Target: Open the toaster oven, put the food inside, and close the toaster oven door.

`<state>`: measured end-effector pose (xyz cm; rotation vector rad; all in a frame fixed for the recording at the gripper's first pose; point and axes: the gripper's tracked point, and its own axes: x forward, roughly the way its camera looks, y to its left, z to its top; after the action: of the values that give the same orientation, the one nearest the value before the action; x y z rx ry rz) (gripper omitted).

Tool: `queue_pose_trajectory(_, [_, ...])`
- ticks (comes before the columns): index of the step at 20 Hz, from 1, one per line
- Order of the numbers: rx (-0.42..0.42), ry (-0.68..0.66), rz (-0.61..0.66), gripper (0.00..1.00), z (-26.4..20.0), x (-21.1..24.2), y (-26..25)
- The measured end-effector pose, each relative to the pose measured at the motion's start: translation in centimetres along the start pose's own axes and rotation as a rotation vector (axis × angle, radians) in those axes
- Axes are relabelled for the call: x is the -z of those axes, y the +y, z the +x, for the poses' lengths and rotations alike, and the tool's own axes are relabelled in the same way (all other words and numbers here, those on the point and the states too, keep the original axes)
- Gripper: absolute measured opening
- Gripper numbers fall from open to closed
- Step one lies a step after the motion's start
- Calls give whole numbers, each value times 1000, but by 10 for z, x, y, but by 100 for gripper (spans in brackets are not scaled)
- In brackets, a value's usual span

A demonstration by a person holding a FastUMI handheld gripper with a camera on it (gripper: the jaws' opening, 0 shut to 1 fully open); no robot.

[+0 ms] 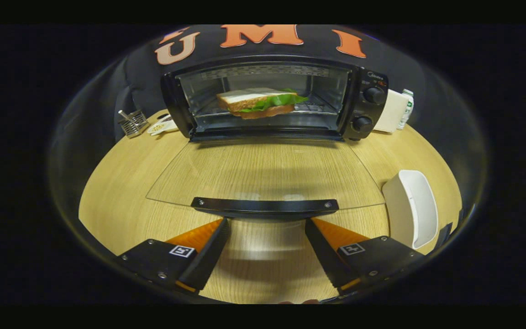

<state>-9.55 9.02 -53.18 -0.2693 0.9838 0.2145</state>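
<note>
And here is the black, boxy toaster oven (pixel 272 98) sitting at the far side of the pale wood-grain table (pixel 121 183), its cavity standing wide open and holding the food: a sandwich of white and brown bread with green lettuce (pixel 263 103) is lying on the wire rack inside the oven, roughly centred in the chamber. The clear glass door (pixel 265 176) is hanging flat out from the oven's lower front edge, the table's grain showing through it, and its black bar handle (pixel 265 206) is running across the door's near edge. The gripper (pixel 265 237) with black, wedge-shaped fingers and orange sides is sitting just short of that handle, fingers spread wide and clasping nothing, their tips reaching up to the handle's two ends; whether they are touching it is hard to tell. The sandwich is resting well beyond the fingers, across the whole length of the door. On the oven's right panel two round black knobs (pixel 369 109) are stacked one above the other. Right of the open door, a white rounded oblong dish (pixel 411 208) is lying on the table. Left of the oven, a small metal wire rack (pixel 133 122) is standing, and right of the oven a white box (pixel 393 112) is leaning close by.
</note>
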Motion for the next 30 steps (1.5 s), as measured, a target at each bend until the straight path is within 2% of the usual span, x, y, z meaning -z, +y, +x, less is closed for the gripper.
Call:
queue_pose_trajectory(7, [-17,-45,14,99,-24,-23,1])
queue_pose_trajectory(16, [-18,-183,56,99,-58,-96,-1])
queue_pose_trajectory(30, [-21,-281,114,99,-50,-181,-2])
